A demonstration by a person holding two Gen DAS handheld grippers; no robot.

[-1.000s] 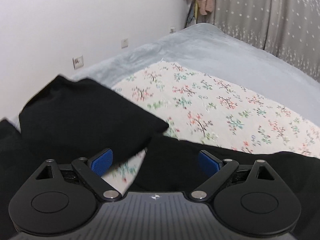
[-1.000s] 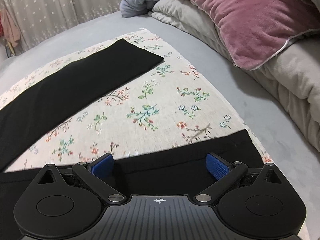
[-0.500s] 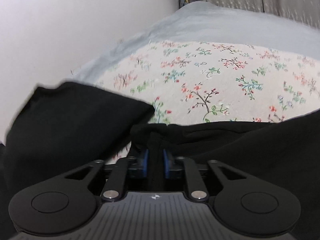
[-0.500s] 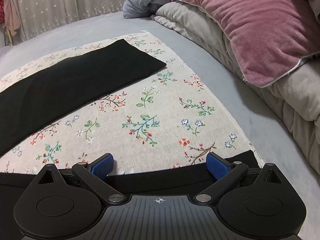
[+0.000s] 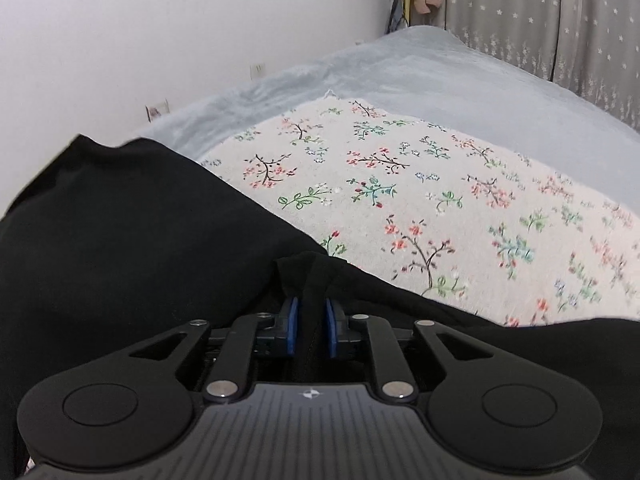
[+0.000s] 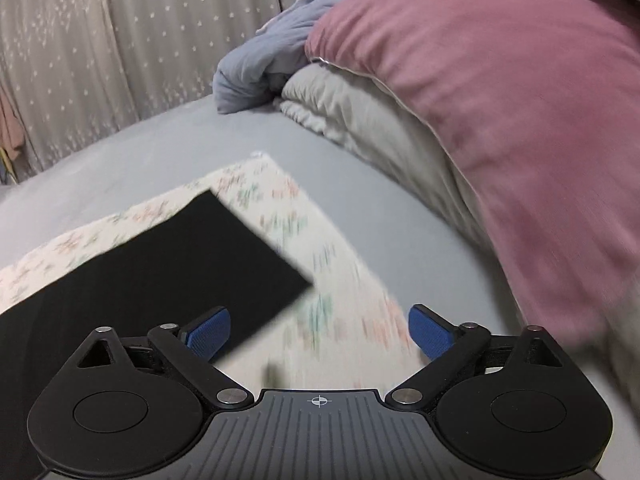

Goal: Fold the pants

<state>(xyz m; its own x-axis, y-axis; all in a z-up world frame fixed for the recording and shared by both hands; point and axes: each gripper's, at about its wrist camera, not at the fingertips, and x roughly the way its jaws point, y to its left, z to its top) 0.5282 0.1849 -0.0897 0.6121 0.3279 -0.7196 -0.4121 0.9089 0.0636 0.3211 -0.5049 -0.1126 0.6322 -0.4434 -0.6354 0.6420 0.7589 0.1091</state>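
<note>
Black pants [image 5: 132,240] lie spread over floral cloth [image 5: 420,184] on bed [image 5: 440,80]; left gripper [image 5: 310,330] fingers clamped on a bunched fold, right gripper [image 6: 318,330] fingers apart, empty; fabric soft, limp, best held at hems.

The pants [image 5: 132,240] lie on the patterned cloth [image 5: 420,184], which is spread over the bed cover [image 5: 460,76]. In the left wrist view they fill the near left and run along the near edge; a bunched fold of them stands between the left gripper [image 5: 311,326] pads. Behind the cover, a wall [image 5: 180,20] is at left and a curtain [image 5: 540,8] at right. In the right wrist view a pant leg [image 6: 168,264] ends near the cloth's far corner, apparently just ahead of the right gripper [image 6: 319,332]. A pillow [image 6: 500,92] rests on folded bedding [image 6: 360,116] at right, with a bundled blanket [image 6: 256,68] behind.
</note>
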